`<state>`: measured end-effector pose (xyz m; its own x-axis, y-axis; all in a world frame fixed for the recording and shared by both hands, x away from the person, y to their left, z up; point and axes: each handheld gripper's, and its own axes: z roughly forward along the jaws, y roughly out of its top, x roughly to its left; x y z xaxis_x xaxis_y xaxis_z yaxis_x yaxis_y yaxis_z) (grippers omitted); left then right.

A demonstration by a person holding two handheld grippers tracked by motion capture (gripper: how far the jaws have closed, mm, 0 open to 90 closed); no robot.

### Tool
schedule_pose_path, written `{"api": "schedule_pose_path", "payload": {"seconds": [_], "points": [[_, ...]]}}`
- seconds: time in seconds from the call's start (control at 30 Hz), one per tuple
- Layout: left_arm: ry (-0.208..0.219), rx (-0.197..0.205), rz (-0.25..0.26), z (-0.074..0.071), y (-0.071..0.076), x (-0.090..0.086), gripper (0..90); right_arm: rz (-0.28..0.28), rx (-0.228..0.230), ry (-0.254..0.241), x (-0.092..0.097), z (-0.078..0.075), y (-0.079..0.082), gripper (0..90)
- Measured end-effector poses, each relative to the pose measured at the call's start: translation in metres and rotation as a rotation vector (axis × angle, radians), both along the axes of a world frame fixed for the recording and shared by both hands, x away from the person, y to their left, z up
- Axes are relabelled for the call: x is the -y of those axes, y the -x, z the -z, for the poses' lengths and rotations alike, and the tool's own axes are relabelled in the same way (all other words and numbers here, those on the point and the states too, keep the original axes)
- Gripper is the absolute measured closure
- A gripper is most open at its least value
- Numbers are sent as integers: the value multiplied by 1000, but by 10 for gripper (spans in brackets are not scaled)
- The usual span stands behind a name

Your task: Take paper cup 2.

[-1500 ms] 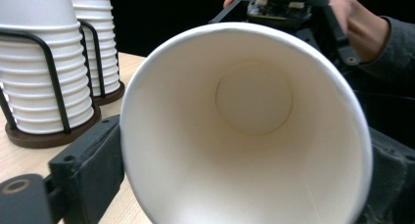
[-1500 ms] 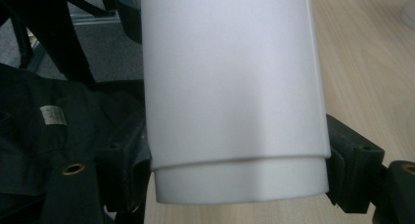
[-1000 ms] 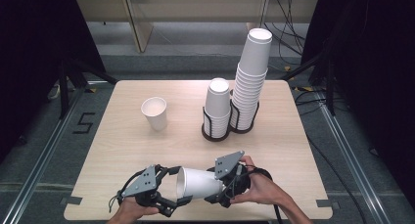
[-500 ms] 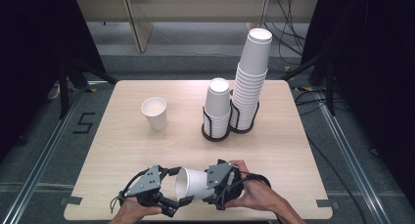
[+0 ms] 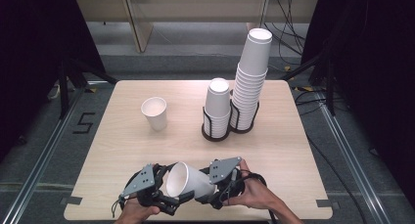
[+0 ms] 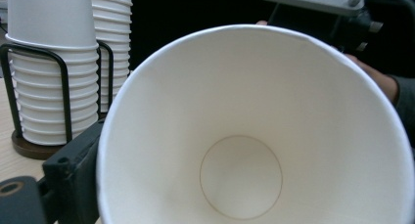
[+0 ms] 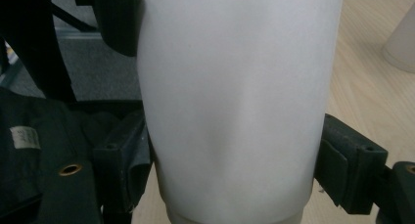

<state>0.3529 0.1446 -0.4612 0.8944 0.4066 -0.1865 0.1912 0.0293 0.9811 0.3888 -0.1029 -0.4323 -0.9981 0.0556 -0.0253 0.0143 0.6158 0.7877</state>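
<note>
White paper cup point(image 5: 188, 181), lying on its side off the tabletop at the 6 o'clock edge of the light wooden table point(image 5: 293, 155), open mouth turned toward 9 o'clock and held between the two grippers. Right gripper point(image 5: 221, 187), black with a grey three-cornered plate on top, at the cup's base end: its jaws are clamped on the cup wall, one black pad pressing each side in the right gripper view point(image 7: 235, 106), the wall slightly dented between them. Left gripper point(image 5: 164, 187) at the cup's rim end: its jaws have just been opening and stand apart, the rim between them; in the left gripper view the cup's open mouth point(image 6: 254, 136) faces the camera, one black jaw just beside the rim at lower left, contact not clear. Second white paper cup point(image 5: 154, 113), upright, open, at 10 o'clock on the table. Short stack of white paper cups point(image 5: 217, 106), upside down in a black wire holder, at 12 o'clock from the held cup. Tall stack of white paper cups point(image 5: 250, 82) in a like holder, just beside the short stack at its 2 o'clock
</note>
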Motion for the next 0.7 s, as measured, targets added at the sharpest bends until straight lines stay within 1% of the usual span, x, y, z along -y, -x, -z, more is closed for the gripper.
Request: {"api": "schedule_pose_path", "payload": {"seconds": [0.03,0.07,0.17,0.23,0.3,0.33,0.37,0.4,0.5,0.57,0.63,0.67,0.7], "points": [[-3,3,-2,0,0,0,51,0,-10,-7,0,1,-1,234],[-10,0,4,-1,0,0,57,1,-11,-11,0,2,-1,233],[-44,11,4,-1,1,2,73,6,-12,15,-1,4,0,226],[-61,16,4,-2,1,2,82,12,-26,16,-1,6,-1,220],[-56,9,1,-1,0,2,84,25,-20,22,-2,7,-1,211],[-66,5,-3,-1,0,2,84,28,-13,28,-2,7,0,206],[-58,4,2,0,-1,2,85,39,8,41,-2,6,0,182],[-70,1,-3,0,-1,2,85,45,26,51,-3,6,1,170],[-86,-2,-7,0,0,4,85,42,36,66,-6,6,3,188],[-82,-5,-7,-1,1,5,83,38,38,79,-8,7,4,216],[-91,2,-10,-1,1,5,75,35,44,88,-9,8,5,232],[-83,0,-11,0,1,5,69,31,55,92,-10,8,5,234],[-70,-8,-15,0,1,5,63,30,52,90,-9,7,6,236]]}}
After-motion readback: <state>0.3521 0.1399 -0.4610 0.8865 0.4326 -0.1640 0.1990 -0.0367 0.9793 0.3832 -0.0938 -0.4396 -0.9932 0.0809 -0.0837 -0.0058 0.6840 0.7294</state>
